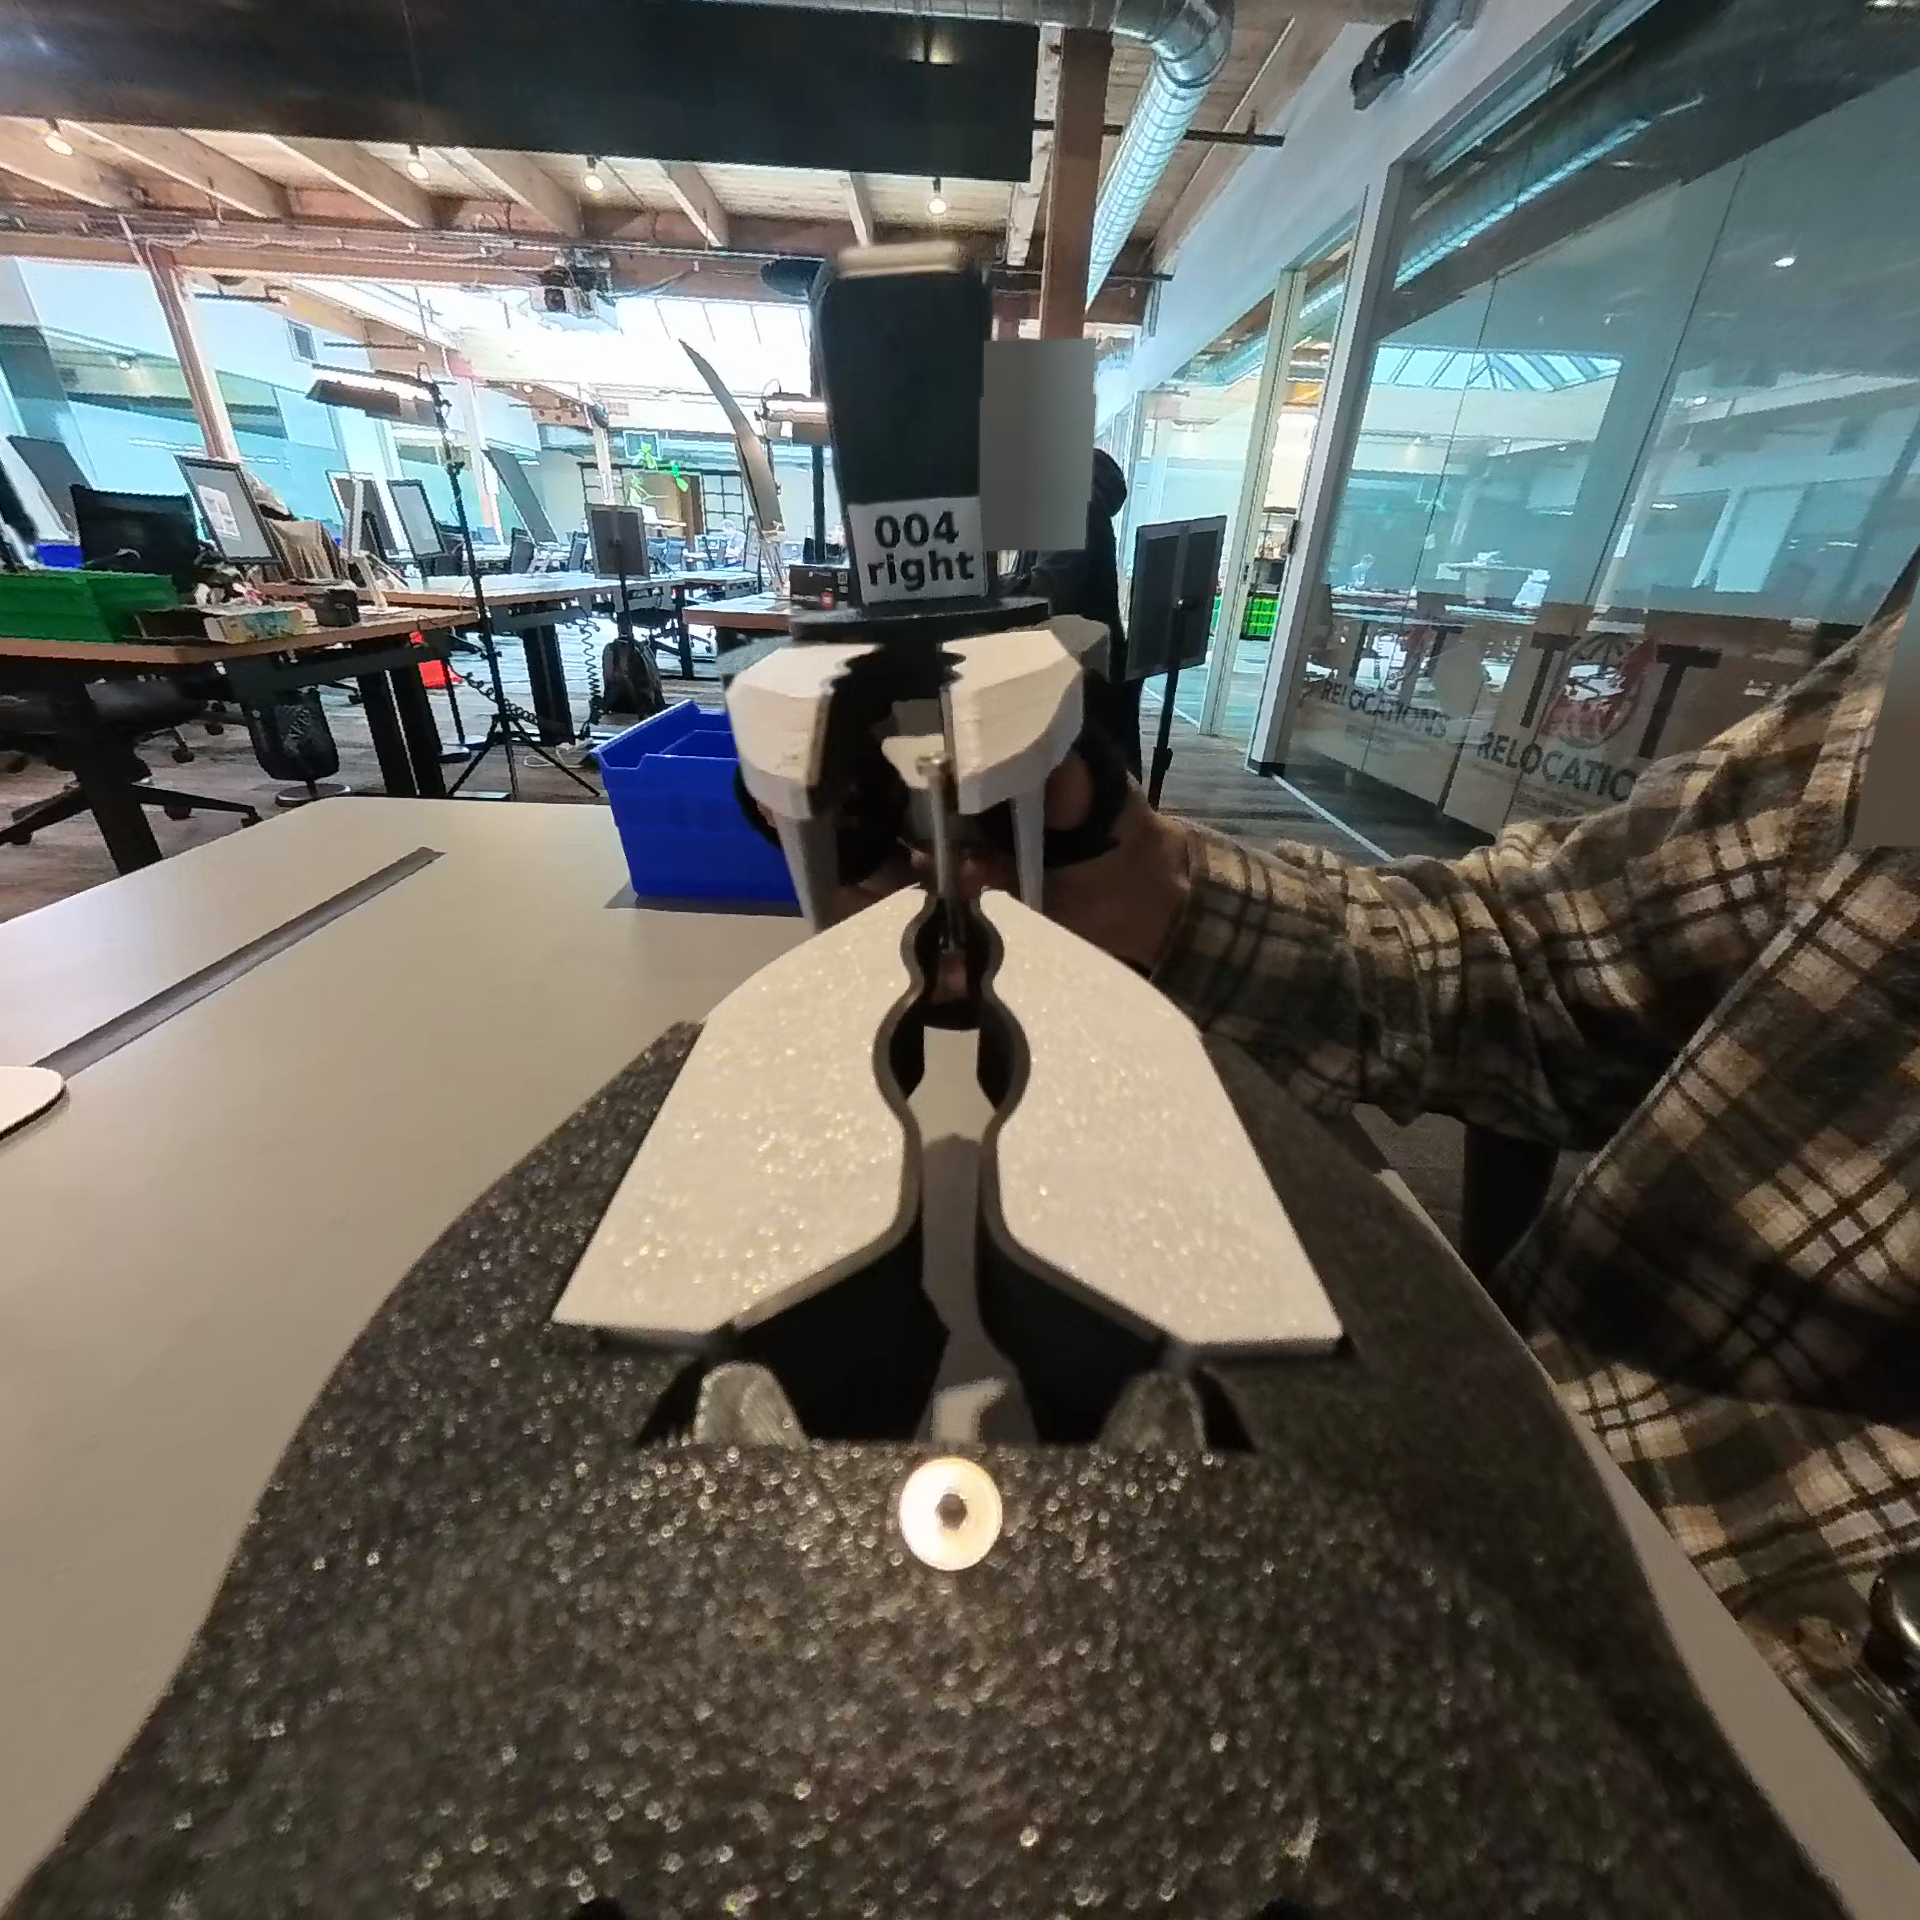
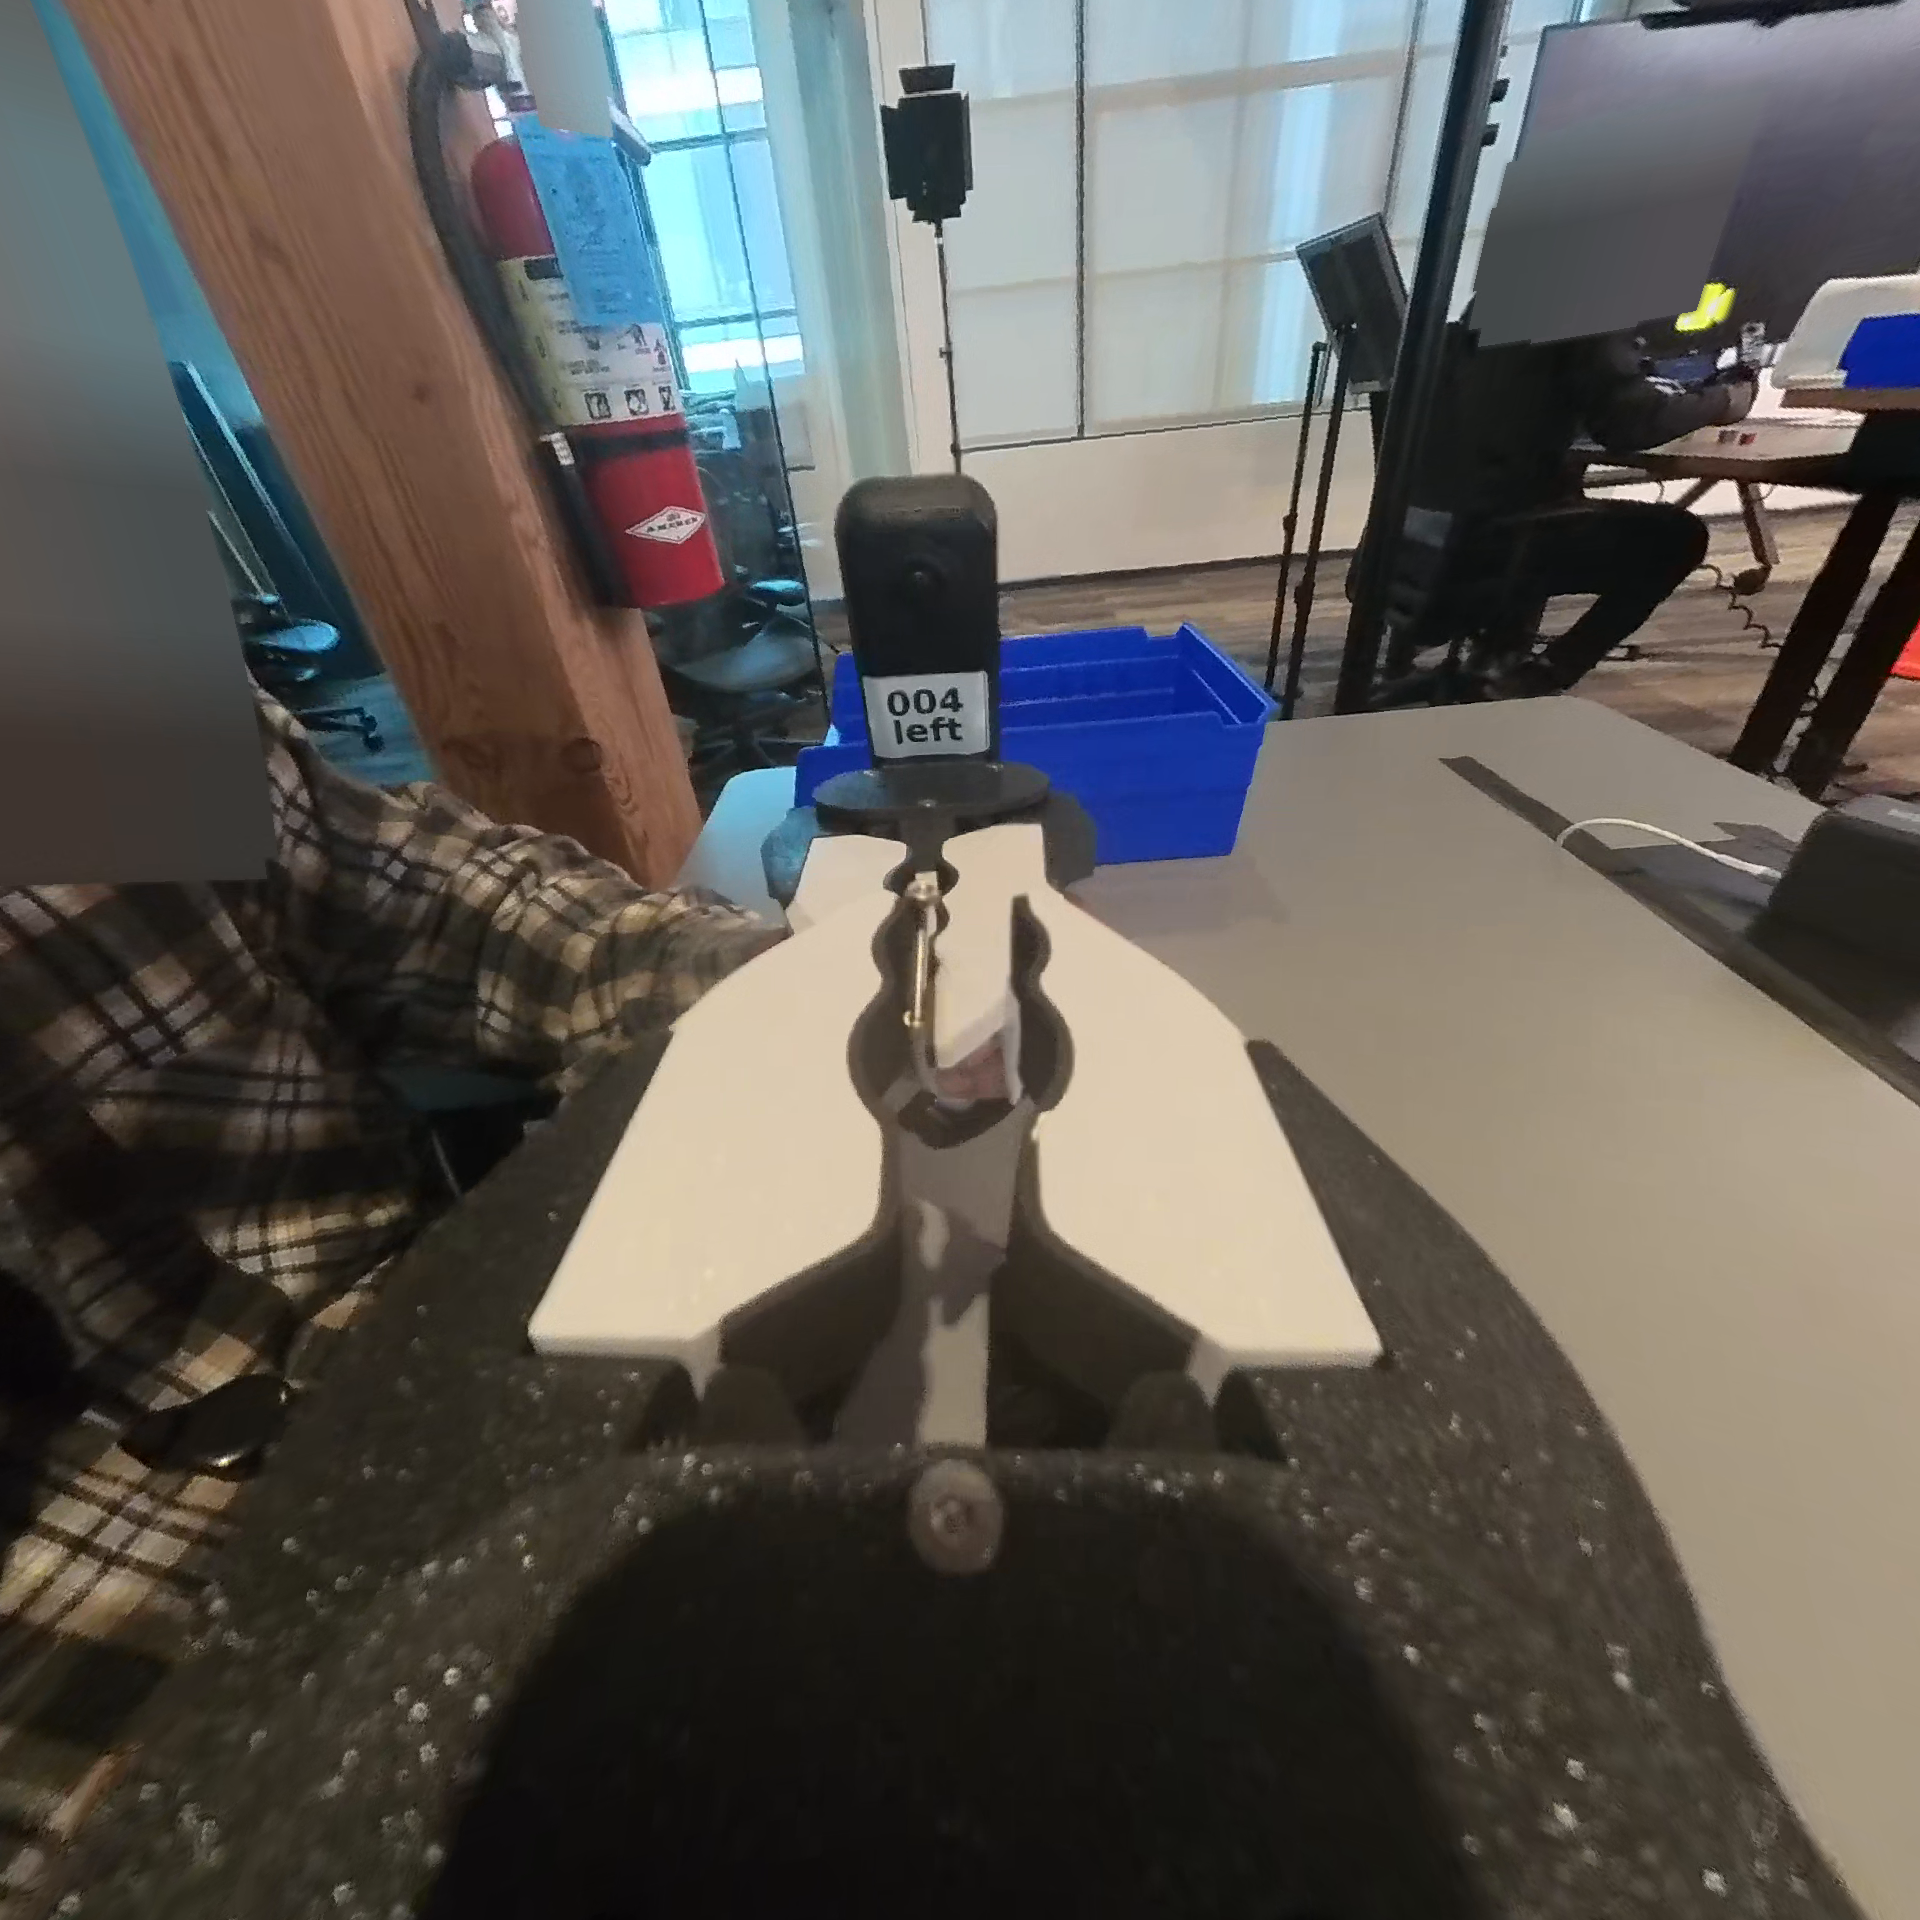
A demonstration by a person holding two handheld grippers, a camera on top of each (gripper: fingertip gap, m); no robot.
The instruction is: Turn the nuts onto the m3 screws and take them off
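My left gripper [image 1: 951, 916] is shut on a thin metal screw [image 1: 941, 852] at its fingertips and holds it above the grey table [image 1: 260, 1039]. The screw points away toward my right gripper [image 1: 920, 831], which faces it head on. A small metal piece [image 1: 935, 767] sits at the screw's far end; I cannot tell whether it is the nut or the head. In the right wrist view my right gripper [image 2: 951, 925] stands open, with the screw [image 2: 923, 961] and the left gripper's tip [image 2: 977, 1003] between its fingers. The screw lies close to its left finger [image 2: 790, 1039].
A blue bin [image 1: 686, 821] stands at the table's far edge and also shows in the right wrist view [image 2: 1132, 748]. A plaid sleeve [image 1: 1455, 987] reaches in from the right. A black device with a white cable [image 2: 1849, 883] sits on the table [image 2: 1455, 1039]. Both grippers' tips are close together, under 4 cm apart.
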